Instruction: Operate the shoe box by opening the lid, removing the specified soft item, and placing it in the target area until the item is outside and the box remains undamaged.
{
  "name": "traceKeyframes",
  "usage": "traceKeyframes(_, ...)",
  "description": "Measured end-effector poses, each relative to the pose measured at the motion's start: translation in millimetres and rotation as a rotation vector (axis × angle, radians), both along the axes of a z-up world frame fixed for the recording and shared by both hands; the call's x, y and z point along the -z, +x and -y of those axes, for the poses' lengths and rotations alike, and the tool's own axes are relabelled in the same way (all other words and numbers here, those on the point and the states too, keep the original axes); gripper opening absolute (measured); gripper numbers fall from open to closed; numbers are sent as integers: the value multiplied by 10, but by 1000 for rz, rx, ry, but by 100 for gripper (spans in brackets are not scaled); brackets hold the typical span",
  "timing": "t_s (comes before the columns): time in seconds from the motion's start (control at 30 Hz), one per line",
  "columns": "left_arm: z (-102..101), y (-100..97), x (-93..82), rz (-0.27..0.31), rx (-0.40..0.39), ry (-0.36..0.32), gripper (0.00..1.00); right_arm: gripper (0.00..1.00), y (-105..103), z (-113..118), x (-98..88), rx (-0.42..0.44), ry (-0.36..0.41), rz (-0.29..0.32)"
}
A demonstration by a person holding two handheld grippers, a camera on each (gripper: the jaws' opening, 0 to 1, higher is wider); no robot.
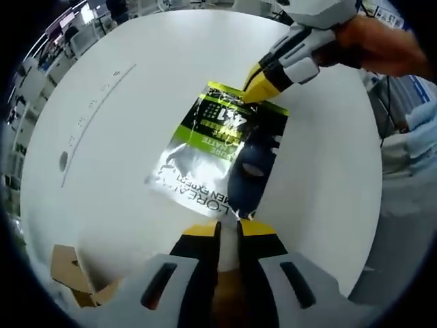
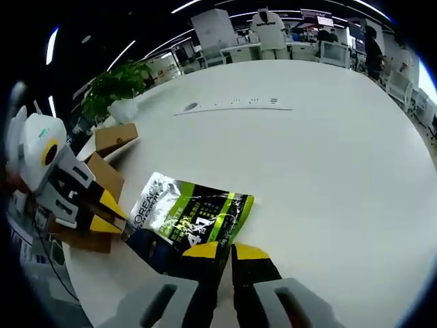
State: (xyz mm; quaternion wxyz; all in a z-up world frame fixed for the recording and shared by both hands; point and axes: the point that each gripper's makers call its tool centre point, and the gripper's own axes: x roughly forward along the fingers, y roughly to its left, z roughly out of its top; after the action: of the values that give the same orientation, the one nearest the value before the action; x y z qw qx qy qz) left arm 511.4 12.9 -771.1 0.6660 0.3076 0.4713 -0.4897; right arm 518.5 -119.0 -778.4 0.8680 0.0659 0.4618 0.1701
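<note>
Both grippers, left gripper (image 1: pixel 229 229) and right gripper (image 2: pixel 226 251), are closed on opposite edges of the pouch (image 1: pixel 217 154), center frame, apparently to lay it flat on the white table (image 1: pixel 123 137).

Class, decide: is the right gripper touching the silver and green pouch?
Touching. In the left gripper view, the right gripper tips pinch the pouch at its far green edge, with no gap showing.

We count one L'Oréal pouch (image 1: pixel 218 154) on the white surface (image 1: pixel 123 178), one open cardboard shoe box (image 2: pixel 102 164), two grippers (image 1: pixel 229 236) (image 2: pixel 225 254), one potted plant (image 2: pixel 116 85), and two people standing (image 2: pixel 268 31) far off.
</note>
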Motion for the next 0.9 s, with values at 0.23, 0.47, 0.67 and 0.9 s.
traceKeyframes(0.23,64,56,-206,13,-55,-88,9,3,-64,7,-81,-2,-10,4)
traceKeyframes(0.47,87,58,-463,12,-103,-186,13,5,-79,21,-231,3,-8,32)
traceKeyframes(0.67,-4,76,-657,11,-150,-261,14,7,-76,-8,-378,23,27,65)
traceKeyframes(0.9,-214,49,-832,44,-176,-294,16,10,-91,-155,-528,18,59,102)
